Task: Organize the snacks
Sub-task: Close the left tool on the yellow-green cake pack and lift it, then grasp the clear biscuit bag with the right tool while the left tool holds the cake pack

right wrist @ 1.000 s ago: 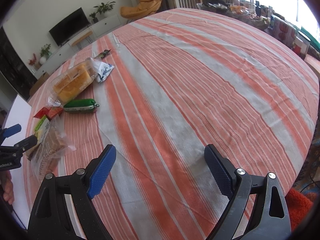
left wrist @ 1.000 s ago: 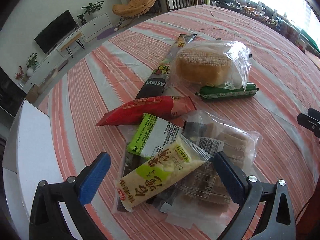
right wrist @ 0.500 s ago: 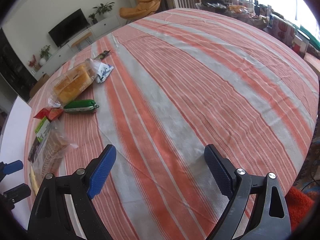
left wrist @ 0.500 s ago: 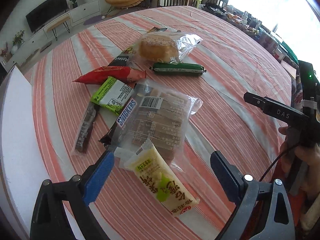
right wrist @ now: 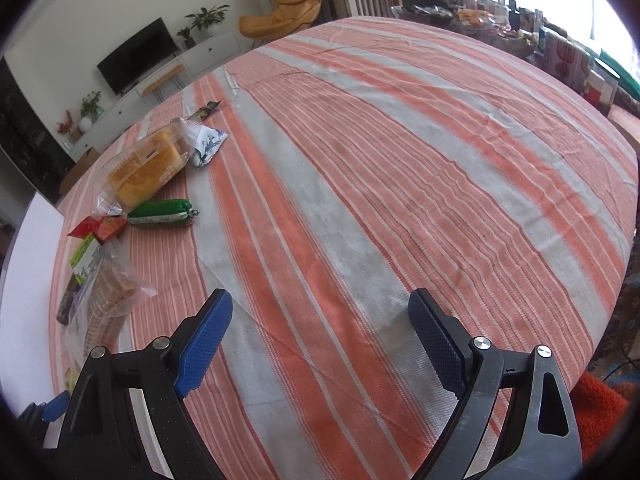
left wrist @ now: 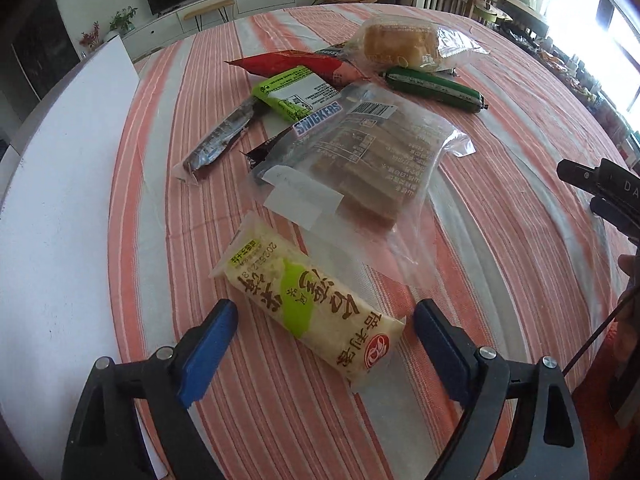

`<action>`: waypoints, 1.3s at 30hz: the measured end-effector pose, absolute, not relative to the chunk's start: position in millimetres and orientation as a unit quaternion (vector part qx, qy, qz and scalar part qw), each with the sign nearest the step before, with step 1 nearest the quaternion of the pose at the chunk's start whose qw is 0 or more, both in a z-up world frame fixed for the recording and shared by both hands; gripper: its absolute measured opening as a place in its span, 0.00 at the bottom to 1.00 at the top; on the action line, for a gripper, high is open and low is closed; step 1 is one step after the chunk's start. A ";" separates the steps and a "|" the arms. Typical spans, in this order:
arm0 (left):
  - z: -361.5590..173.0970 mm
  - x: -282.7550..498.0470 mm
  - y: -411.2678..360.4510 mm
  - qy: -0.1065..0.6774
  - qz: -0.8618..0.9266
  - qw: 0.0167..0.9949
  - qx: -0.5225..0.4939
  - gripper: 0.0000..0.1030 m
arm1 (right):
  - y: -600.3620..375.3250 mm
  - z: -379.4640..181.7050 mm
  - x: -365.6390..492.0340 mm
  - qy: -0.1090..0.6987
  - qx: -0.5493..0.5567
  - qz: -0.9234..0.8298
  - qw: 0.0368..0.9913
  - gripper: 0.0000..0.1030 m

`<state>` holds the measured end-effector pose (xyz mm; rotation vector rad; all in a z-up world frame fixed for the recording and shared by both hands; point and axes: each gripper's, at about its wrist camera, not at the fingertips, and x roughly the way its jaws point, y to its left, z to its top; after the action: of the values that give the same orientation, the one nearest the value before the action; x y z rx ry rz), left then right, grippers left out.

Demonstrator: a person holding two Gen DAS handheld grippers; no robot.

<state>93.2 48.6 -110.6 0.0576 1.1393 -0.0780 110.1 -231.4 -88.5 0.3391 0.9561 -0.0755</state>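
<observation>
Jaws, left: left gripper [left wrist: 325, 322] stands wide and has just been narrowing a little; the cream and lime-green plastic snack packet [left wrist: 310, 306] lies between the blue pads, untouched.
Jaws, right: right gripper [right wrist: 320, 322] released, spread wide over bare cloth, nothing between the pads.
Counter: round counter under an orange and grey striped tablecloth [right wrist: 360, 184]; a white board [left wrist: 52, 216] lies at its 9 o'clock edge in the left wrist view.
Cream packet: flat on the cloth at 6 o'clock in the left wrist view, lying slantwise.
Clear bag: see-through plastic bag of brown wafer slabs [left wrist: 372, 160] just beyond the cream packet, partly covering a brown Snickers bar [left wrist: 316, 118].
Toward 12 o'clock: lime-green and white wrapper [left wrist: 296, 94], red foil pouch [left wrist: 296, 65], green sausage-shaped tube [left wrist: 434, 89], clear bag holding a golden sponge cake [left wrist: 400, 42].
Toward 10 o'clock: thin dark snack stick in clear film [left wrist: 220, 142], apart from the pile.
Right wrist view: the same pile sits at 9 o'clock, well apart from the right gripper.
</observation>
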 end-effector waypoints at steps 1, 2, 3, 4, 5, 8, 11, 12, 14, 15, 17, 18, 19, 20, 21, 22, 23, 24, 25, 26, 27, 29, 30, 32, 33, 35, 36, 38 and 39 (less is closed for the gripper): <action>-110.2 92.8 51.1 0.541 -0.032 0.840 0.022 0.87 | -233.3 -88.5 109.9 0.456 0.168 -0.033 0.873 0.90; -109.3 91.7 54.6 0.541 -0.023 0.841 0.019 0.87 | -234.8 -88.4 109.0 0.454 0.174 -0.031 0.873 0.90; -108.9 90.5 60.1 0.540 -0.015 0.841 0.014 0.87 | -236.3 -88.4 109.0 0.453 0.178 -0.030 0.873 0.90; -108.5 89.2 65.4 0.541 -0.007 0.841 0.006 0.87 | -236.9 -88.1 108.2 0.452 0.181 -0.028 0.873 0.90; -108.2 87.9 71.1 0.542 0.003 0.840 -0.002 0.87 | -237.2 -88.1 108.5 0.452 0.182 -0.028 0.873 0.90; -105.3 87.0 81.3 0.543 0.009 0.839 -0.021 0.87 | -233.3 -88.2 109.9 0.454 0.173 -0.033 0.873 0.90; -101.7 88.3 82.2 0.537 0.009 0.843 -0.025 0.87 | -229.0 -88.9 110.4 0.459 0.158 -0.039 0.874 0.90; -101.5 89.9 80.6 0.536 0.007 0.844 -0.024 0.87 | -228.8 -88.9 110.2 0.459 0.157 -0.039 0.874 0.90; -104.2 94.8 77.5 0.538 0.007 0.843 -0.023 0.83 | -230.1 -89.0 109.2 0.457 0.161 -0.037 0.874 0.90; -106.0 96.9 75.9 0.538 0.006 0.843 -0.024 0.71 | -231.4 -89.0 109.1 0.456 0.165 -0.036 0.874 0.90; -103.5 97.2 70.0 0.519 0.004 0.855 -0.010 0.48 | -234.0 -89.1 107.7 0.454 0.173 -0.032 0.874 0.90; -103.2 96.6 68.2 0.516 -0.003 0.856 -0.007 0.28 | -235.7 -89.0 107.1 0.452 0.178 -0.029 0.873 0.90; -103.3 96.1 67.7 0.516 -0.013 0.857 -0.008 0.27 | -238.0 -88.6 105.6 0.450 0.186 -0.026 0.873 0.90; -103.8 94.6 69.4 0.515 -0.022 0.857 -0.017 0.27 | -241.3 -88.4 104.0 0.447 0.199 -0.022 0.872 0.90; -102.9 91.9 72.0 0.511 -0.026 0.859 -0.025 0.27 | -245.0 -88.0 101.6 0.443 0.214 -0.018 0.870 0.89; -101.9 88.1 75.0 0.505 -0.026 0.862 -0.028 0.26 | -247.3 -87.3 98.0 0.443 0.229 -0.014 0.867 0.89; -101.1 83.5 78.5 0.498 -0.025 0.866 -0.029 0.26 | -245.8 -86.5 95.3 0.451 0.237 -0.007 0.861 0.89; -100.3 79.4 81.8 0.491 -0.026 0.870 -0.031 0.26 | -239.7 -85.5 94.3 0.464 0.241 0.007 0.853 0.89; -99.7 74.8 84.8 0.487 -0.027 0.872 -0.032 0.26 | -226.8 -83.7 94.3 0.479 0.246 0.033 0.842 0.89; -100.1 71.3 87.0 0.485 -0.028 0.873 -0.032 0.26 | -209.1 -81.4 95.6 0.492 0.252 0.066 0.831 0.89; -99.8 67.9 88.1 0.483 -0.030 0.874 -0.032 0.26 | -189.9 -77.3 98.8 0.501 0.250 0.095 0.823 0.89; -100.0 63.1 88.8 0.480 -0.033 0.876 -0.030 0.26 | -142.9 -66.6 113.0 0.515 0.240 0.142 0.811 0.89; -98.0 60.0 88.8 0.478 -0.033 0.877 -0.030 0.26 | -123.8 -62.9 123.0 0.521 0.236 0.151 0.806 0.88; -95.4 54.2 92.3 0.472 -0.035 0.880 -0.035 0.27 | -90.4 -66.1 150.3 0.554 0.228 0.117 0.792 0.88; -93.8 51.4 92.9 0.471 -0.037 0.881 -0.036 0.26 | -78.4 -71.2 162.8 0.572 0.233 0.096 0.781 0.88; -91.7 45.7 92.8 0.468 -0.041 0.882 -0.035 0.26 | -54.0 -82.2 181.7 0.599 0.221 0.066 0.767 0.89; -91.6 43.9 93.6 0.467 -0.043 0.883 -0.034 0.26 | -40.1 -87.3 188.4 0.609 0.201 0.061 0.765 0.89; -93.9 41.0 95.2 0.468 -0.045 0.882 -0.034 0.26 | -11.5 -88.4 192.3 0.606 0.110 0.058 0.786 0.92; -95.9 41.2 95.2 0.471 -0.048 0.880 -0.031 0.26 | -2.3 -91.2 190.3 0.604 0.066 0.067 0.791 0.91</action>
<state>41.2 95.2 -95.9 -0.0638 0.9813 -0.1005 190.3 -2.3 -91.2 0.1430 1.3005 0.1451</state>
